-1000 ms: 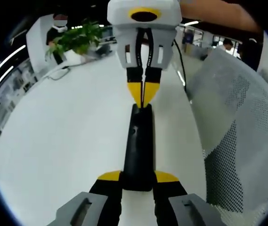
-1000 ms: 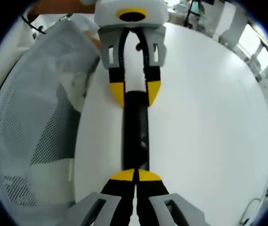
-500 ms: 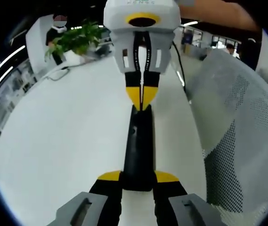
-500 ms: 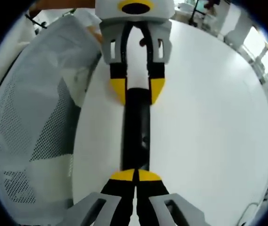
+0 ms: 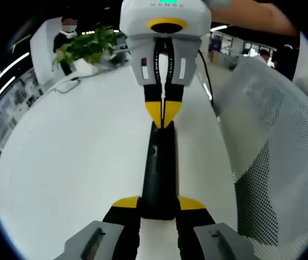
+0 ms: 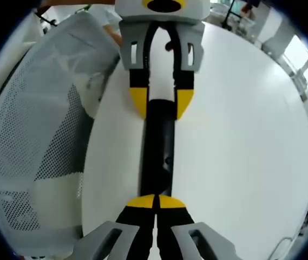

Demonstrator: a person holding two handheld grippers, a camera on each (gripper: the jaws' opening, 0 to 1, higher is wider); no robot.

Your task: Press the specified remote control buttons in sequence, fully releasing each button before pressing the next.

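Gripping the remote (image 5: 159,173), the left gripper (image 5: 159,205) opposes the closed right gripper (image 6: 155,203).

A black remote control (image 6: 158,154) lies lengthwise on the white tabletop (image 6: 240,141). The right gripper (image 6: 156,202), jaws together, touches its near end; the left gripper (image 6: 161,105) straddles its far end.

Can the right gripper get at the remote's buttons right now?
Probably yes: the right gripper, jaws shut, sits at one end of the remote, nothing between. The left gripper clamps the other end on the white table.
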